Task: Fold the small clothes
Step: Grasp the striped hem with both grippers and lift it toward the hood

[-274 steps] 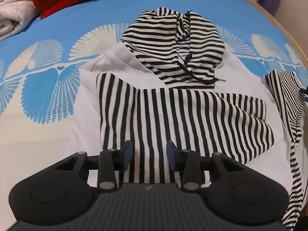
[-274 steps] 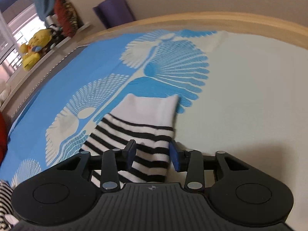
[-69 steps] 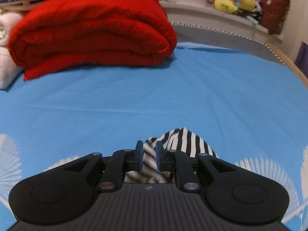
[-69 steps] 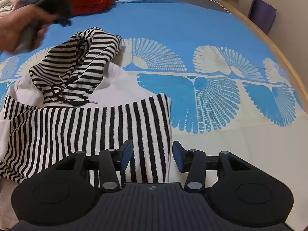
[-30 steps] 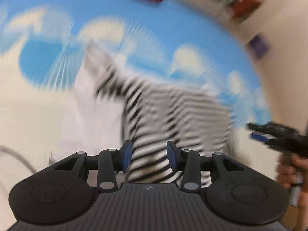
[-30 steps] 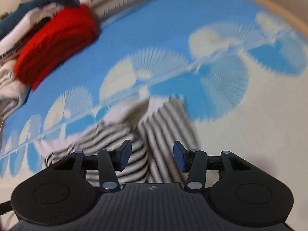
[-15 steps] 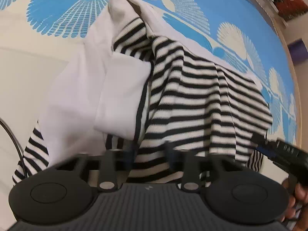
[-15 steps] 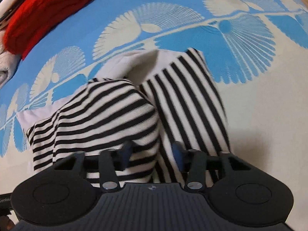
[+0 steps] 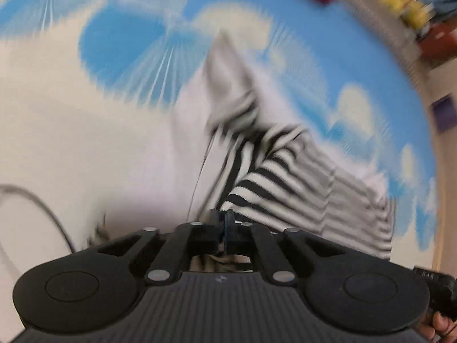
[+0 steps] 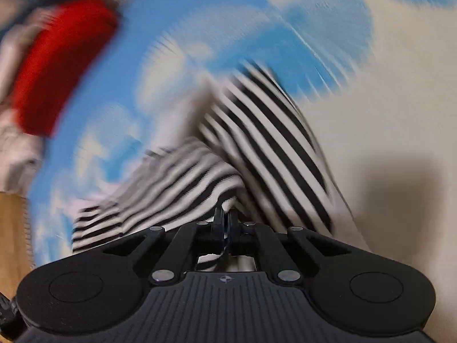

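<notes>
1. Left gripper point(image 9: 223, 220) and right gripper point(image 10: 225, 219) are each pinched closed on the striped hoodie point(image 9: 288, 180), which stretches ahead of both grippers.
2. Fold step underway; next, likely carry the edge forward evenly.

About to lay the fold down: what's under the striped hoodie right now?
Under the striped hoodie lies the blue and cream patterned bedspread, visible all around it. Both views are blurred, and the fabric covers whatever sits directly beneath. Left gripper and right gripper pinch its edge.
</notes>
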Demonstrator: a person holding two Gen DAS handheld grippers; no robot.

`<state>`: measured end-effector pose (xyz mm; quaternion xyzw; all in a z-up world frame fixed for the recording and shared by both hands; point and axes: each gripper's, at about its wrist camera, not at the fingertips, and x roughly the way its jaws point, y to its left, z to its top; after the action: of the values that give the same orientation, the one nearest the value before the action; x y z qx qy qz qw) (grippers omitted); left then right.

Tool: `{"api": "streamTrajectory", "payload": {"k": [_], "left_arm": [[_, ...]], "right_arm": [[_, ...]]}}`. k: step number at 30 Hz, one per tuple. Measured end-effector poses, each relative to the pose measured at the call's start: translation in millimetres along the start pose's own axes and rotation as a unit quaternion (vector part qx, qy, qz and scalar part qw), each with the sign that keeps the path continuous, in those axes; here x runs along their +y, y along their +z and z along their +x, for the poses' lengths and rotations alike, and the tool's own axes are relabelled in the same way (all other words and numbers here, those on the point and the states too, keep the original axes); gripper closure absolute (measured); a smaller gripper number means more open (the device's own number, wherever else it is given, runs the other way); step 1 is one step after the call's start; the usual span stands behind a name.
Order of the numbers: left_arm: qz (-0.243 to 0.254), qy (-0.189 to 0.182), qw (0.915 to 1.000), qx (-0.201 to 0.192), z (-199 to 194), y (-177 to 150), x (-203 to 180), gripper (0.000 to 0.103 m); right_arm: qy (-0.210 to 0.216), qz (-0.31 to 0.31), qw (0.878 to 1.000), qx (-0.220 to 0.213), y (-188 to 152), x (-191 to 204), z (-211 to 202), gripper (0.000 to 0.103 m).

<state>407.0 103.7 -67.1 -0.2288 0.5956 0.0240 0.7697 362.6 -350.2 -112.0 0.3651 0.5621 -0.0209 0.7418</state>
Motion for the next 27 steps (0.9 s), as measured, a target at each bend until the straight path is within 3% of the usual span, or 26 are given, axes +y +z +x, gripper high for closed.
{"api": "streamTrajectory", "payload": {"k": [1,2,3,5,6,7,10,12,13,14,17,19,21,23,25,27], "left_arm": [[0.001,-0.005,1.0,0.0,-0.1,-1.3,0.5,0.096],[0.002,-0.008,0.9999,-0.007,-3.3,-1.2,-0.7,0.081],[0.005,-0.016,0.9997,-0.019,-9.9,-2.2,-0.1,0.06],[0.006,-0.025,0.9988,-0.041,-15.7,-1.8,-0.7,0.052],[0.004,-0.022,0.999,-0.04,-14.4,0.8,-2.1,0.052],[0.0,-0.018,0.9993,-0.034,-11.5,-0.8,-1.2,0.052],[-0.016,-0.01,0.9997,-0.015,2.3,-1.7,4.3,0.059],[-0.015,-0.016,0.9997,-0.008,6.4,3.7,0.3,0.091],[-0.014,-0.021,0.9996,-0.011,6.1,4.4,-0.2,0.099],[-0.016,-0.029,0.9991,-0.027,1.6,6.0,-0.7,0.1],[-0.014,-0.065,0.9941,-0.086,-19.9,9.1,-2.5,0.1],[-0.006,-0.05,0.9947,-0.089,-18.5,9.3,-1.8,0.1],[-0.022,-0.012,0.9992,-0.032,4.2,7.2,7.6,0.096],[-0.042,0.008,0.9991,0.01,20.1,5.0,17.6,0.094],[-0.031,0.008,0.9993,-0.017,11.0,7.5,14.5,0.094],[0.009,-0.004,0.9974,-0.071,-8.1,9.3,0.8,0.09]], "right_arm": [[-0.01,0.001,1.0,-0.001,-0.2,-0.7,2.1,0.099],[-0.016,-0.007,1.0,-0.011,0.0,3.0,-0.3,0.096],[-0.019,-0.025,0.999,-0.033,2.1,9.6,-7.2,0.096],[-0.016,-0.054,0.996,-0.064,5.8,20.2,-16.7,0.087],[-0.017,-0.063,0.995,-0.071,7.5,22.5,-19.3,0.073],[-0.021,-0.065,0.995,-0.073,8.1,20.6,-19.8,0.065],[-0.038,-0.056,0.997,-0.048,8.9,13.7,-3.9,0.065],[-0.044,-0.048,0.997,-0.033,7.3,11.7,7.9,0.068],[-0.044,-0.047,0.997,-0.034,5.6,12.5,10.7,0.088],[-0.033,-0.048,0.998,-0.039,4.8,14.1,10.1,0.103],[0.018,-0.051,0.993,-0.102,6.2,28.3,-13.4,0.103],[0.027,-0.057,0.989,-0.135,7.9,34.8,-25.1,0.103],[-0.011,-0.042,0.992,-0.118,10.3,27.9,-16.9,0.102],[-0.055,-0.011,0.996,-0.064,12.3,15.6,3.6,0.098],[-0.098,0.001,0.994,-0.05,10.4,10.3,10.7,0.097],[-0.11,-0.017,0.989,-0.1,6.5,20.3,-2.7,0.096]]}}
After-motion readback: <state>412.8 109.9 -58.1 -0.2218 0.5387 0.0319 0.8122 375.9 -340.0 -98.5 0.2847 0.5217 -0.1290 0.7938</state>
